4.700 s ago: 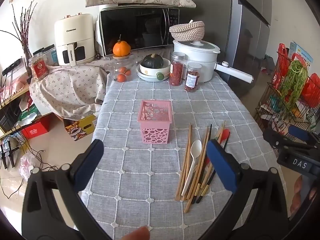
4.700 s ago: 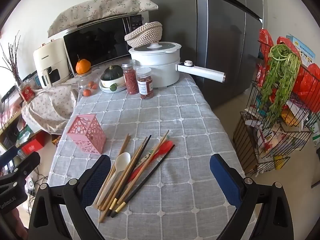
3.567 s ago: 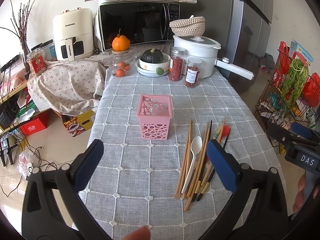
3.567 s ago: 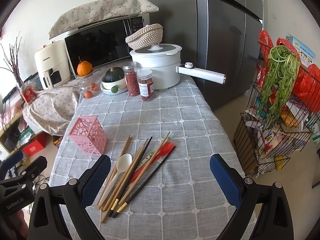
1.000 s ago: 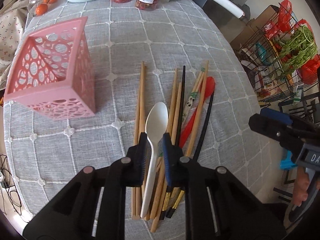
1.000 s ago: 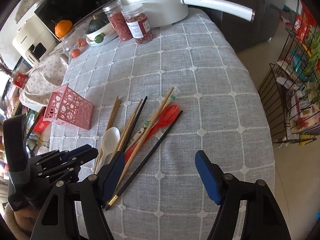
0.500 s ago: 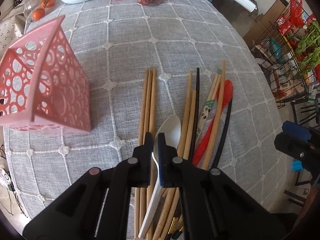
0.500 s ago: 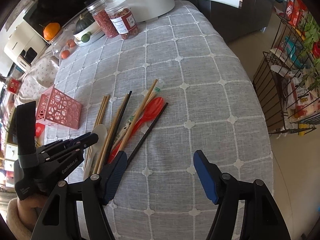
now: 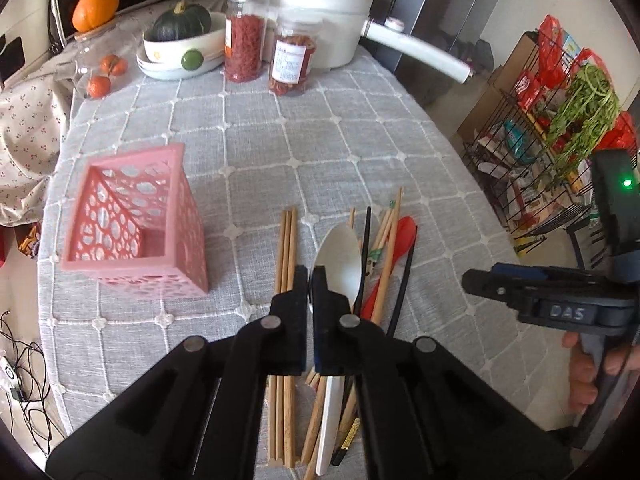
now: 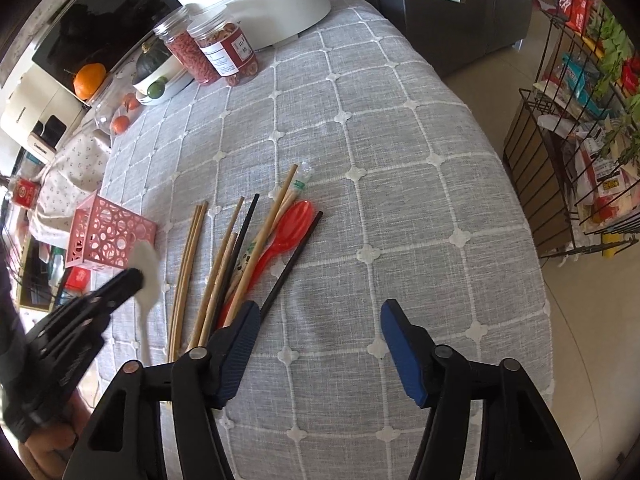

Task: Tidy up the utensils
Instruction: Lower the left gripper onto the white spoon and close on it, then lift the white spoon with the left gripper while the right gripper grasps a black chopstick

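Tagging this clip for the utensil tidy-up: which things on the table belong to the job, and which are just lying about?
Part of the job:
- white spoon, clamped in the left gripper
- pink basket
- wooden chopsticks
- black chopsticks
- red spoon
- right gripper, open

Lying about:
- two jars
- white pot
- squash bowl
- oranges
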The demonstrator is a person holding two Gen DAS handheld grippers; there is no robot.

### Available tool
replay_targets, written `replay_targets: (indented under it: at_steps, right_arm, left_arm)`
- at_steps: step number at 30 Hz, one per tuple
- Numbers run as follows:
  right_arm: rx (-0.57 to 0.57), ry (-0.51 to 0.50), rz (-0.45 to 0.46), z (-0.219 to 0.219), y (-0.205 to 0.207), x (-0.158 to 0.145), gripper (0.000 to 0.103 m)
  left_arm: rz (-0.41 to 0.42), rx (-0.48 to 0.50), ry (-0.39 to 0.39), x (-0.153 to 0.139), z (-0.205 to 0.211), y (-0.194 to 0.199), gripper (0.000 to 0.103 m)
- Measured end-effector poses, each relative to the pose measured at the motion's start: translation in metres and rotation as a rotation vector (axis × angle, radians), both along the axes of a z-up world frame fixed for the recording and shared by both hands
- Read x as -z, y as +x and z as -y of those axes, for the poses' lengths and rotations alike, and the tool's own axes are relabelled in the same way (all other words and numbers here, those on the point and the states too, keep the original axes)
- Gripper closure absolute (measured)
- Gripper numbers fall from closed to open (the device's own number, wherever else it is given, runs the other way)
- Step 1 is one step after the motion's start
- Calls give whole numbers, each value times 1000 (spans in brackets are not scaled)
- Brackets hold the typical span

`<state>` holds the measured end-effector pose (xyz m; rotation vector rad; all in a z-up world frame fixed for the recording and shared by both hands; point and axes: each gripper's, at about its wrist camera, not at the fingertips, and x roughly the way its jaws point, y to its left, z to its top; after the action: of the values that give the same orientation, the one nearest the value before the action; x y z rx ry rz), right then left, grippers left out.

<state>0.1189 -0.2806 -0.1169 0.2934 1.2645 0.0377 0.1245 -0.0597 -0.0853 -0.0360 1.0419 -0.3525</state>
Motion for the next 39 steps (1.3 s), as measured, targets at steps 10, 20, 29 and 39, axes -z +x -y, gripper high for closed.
replay_targets:
  at_steps: [10,20,29,39]
  right_arm:
    - [38,57,-74,-16,24,29,69]
    - [26,-18,-124,-40,38,52,75]
    - [8,-120,-111,-53,39,53,94]
    - [48,-59,65,-30,17,2,98]
  left_arm:
    - [164,1,-42,-37,-17,-19,101]
    - [168,-16,-58,-41,-39,-28,101]
    - [191,-47,-71,-45,-52,-33,101]
    - [409,-161,-134,-80,-83,-44,101]
